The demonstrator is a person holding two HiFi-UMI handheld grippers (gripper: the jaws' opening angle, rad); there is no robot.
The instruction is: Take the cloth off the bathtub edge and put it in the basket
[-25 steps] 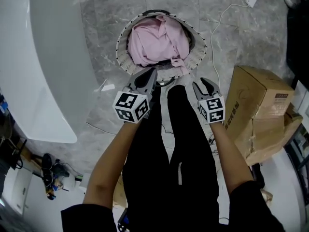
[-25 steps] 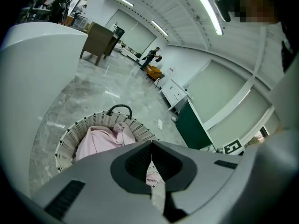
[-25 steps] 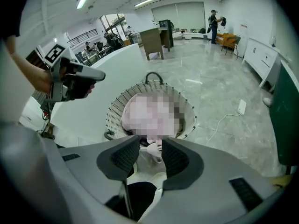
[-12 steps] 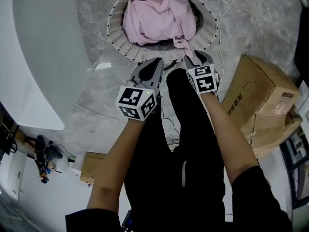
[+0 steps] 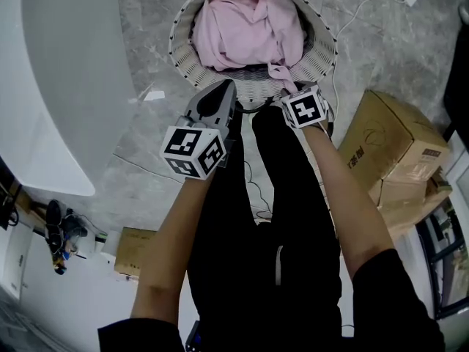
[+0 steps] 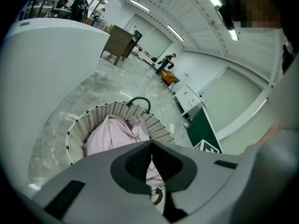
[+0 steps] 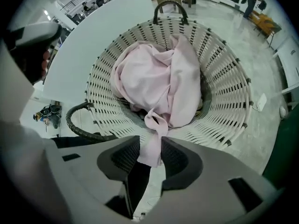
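From the head view, the pink cloth (image 5: pixel 249 28) is off the white bathtub (image 5: pixel 66 86) and sits bunched up inside the round woven basket (image 5: pixel 183 61) on the stone floor. One thin tail of it hangs over the near rim. The right gripper (image 5: pixel 292 97) points down right at that tail. The left gripper (image 5: pixel 226 90) waits just beside the near rim, on the bathtub side. The bathtub wall is close on that side. A cardboard box (image 5: pixel 388 138) and a white cable (image 5: pixel 344 28) lie on the other side. The open room is straight up, so I think lifting up is the safest way out.

In the left gripper view, the left gripper (image 6: pixel 150 146) has its jaws pressed together with nothing in them. Past them are the basket (image 6: pixel 88 118), the cloth (image 6: pixel 112 134) and a dark handle (image 6: pixel 138 100) at the far rim.

In the right gripper view, the right gripper (image 7: pixel 150 155) has its jaws wide apart. The cloth tail (image 7: pixel 154 139) lies loose between them and does not look squeezed. The rest of the cloth (image 7: pixel 154 78) fills the middle of the basket (image 7: pixel 224 101). A second dark handle (image 7: pixel 81 127) curves at the near rim, just beside the jaws.

The job looks almost done. To do it well, I would nudge the tail over the rim so it drops inside. Then pull the jaws up slowly, so the tail does not catch and the handle is not bumped.
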